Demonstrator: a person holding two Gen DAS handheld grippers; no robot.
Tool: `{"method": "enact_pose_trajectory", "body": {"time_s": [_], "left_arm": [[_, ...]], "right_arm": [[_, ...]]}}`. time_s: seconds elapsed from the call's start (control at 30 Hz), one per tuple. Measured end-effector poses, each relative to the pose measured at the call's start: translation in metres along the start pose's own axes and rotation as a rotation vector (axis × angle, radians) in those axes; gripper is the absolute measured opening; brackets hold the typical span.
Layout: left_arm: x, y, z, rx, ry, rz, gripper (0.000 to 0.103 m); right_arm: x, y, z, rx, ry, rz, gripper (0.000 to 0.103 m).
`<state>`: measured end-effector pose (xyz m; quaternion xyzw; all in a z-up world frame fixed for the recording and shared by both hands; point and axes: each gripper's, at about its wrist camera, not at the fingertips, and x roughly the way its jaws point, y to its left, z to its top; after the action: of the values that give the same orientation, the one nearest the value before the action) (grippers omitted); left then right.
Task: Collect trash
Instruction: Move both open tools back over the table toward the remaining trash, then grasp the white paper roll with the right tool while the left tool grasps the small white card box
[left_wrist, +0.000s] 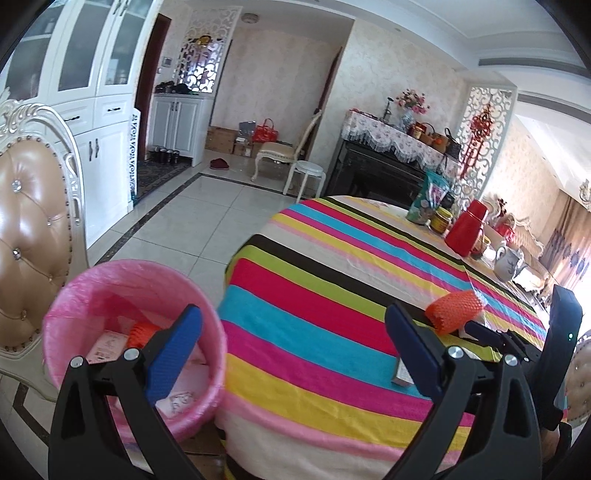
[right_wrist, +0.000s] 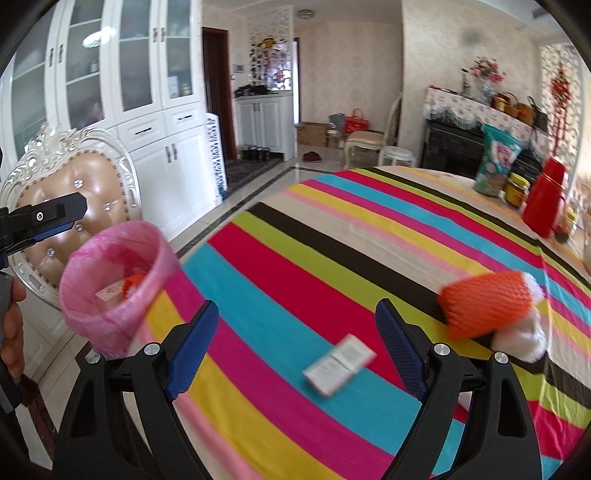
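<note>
The right claw (right_wrist: 295, 347) stands spread wide and empty above a small flat white cardboard packet (right_wrist: 339, 363) lying near the counter's (right_wrist: 332, 258) near edge. The left claw (left_wrist: 291, 354), also released and empty, hovers over the counter's left edge beside the pink-bag-lined round bin (left_wrist: 70, 306). An orange foam mesh sleeve (right_wrist: 484, 306) lies toward the right edge on the striped cloth.
</note>
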<state>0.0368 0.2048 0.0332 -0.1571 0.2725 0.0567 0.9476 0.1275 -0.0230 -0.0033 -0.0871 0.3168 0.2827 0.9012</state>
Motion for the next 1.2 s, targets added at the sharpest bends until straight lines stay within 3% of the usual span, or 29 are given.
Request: {"method": "enact_pose_trajectory", "body": {"time_s": [0.53,0.9,1.2], "left_arm": [[0.046,-0.096,-0.025,0.098,0.074,-0.077,0.095],[0.087,-0.145,-0.054,0.168,0.160,-0.115,0.088],[0.113,-0.164,-0.070,0.229,0.223,-0.116,0.085]], "right_arm": [[-0.027,-0.109,-0.049,0.099,0.020,-0.138,0.082],[-0.027,-0.145,-0.067,0.107,0.036,-0.212,0.082],[-0.018,-0.163,-0.072,0.125,0.083,-0.194,0.082]]}}
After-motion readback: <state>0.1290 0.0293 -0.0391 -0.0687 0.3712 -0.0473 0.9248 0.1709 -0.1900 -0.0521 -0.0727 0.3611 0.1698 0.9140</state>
